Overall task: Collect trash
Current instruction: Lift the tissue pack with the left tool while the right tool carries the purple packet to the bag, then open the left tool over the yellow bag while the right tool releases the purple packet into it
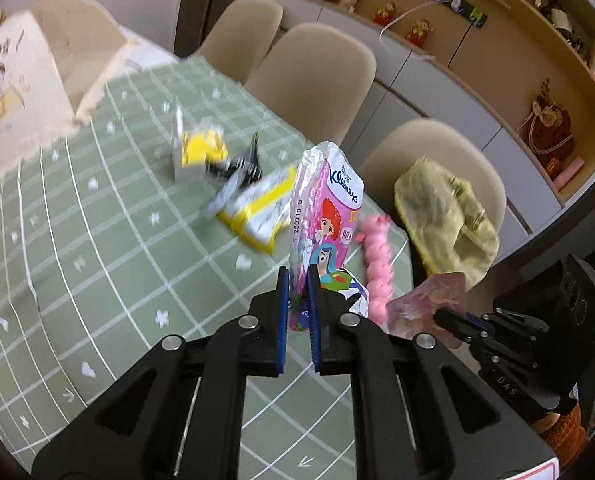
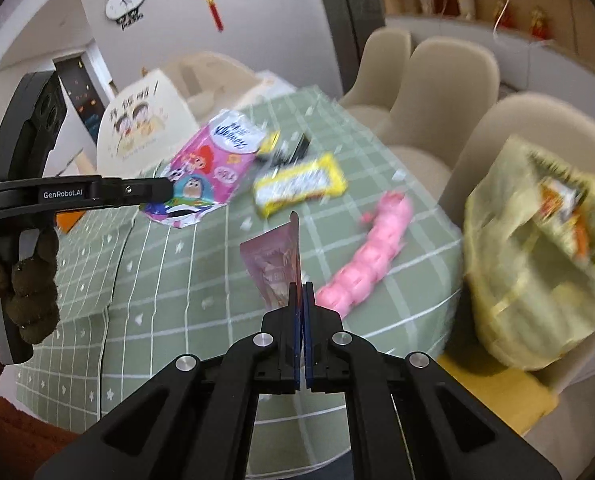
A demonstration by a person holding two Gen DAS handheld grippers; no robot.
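Observation:
My left gripper (image 1: 297, 276) is shut on a pink Kleenex tissue wrapper (image 1: 329, 216), held upright above the green checked tablecloth (image 1: 97, 240). The right wrist view shows that same wrapper (image 2: 205, 168) pinched in the left gripper (image 2: 165, 190). My right gripper (image 2: 300, 290) is shut on a thin pink foil wrapper (image 2: 275, 264), lifted off the cloth; the left wrist view has it low on the right, the foil wrapper (image 1: 429, 304) in the right gripper (image 1: 441, 316). A yellow snack wrapper (image 2: 297, 188) and a pink segmented toy (image 2: 369, 260) lie on the table.
A yellowish plastic bag (image 2: 537, 256) holding some trash sits on a beige chair (image 1: 429, 152) at the table's right edge. More yellow and black scraps (image 1: 205, 152) lie farther back. A cream printed tote bag (image 1: 13, 92) stands at the far left. Further chairs line the far side.

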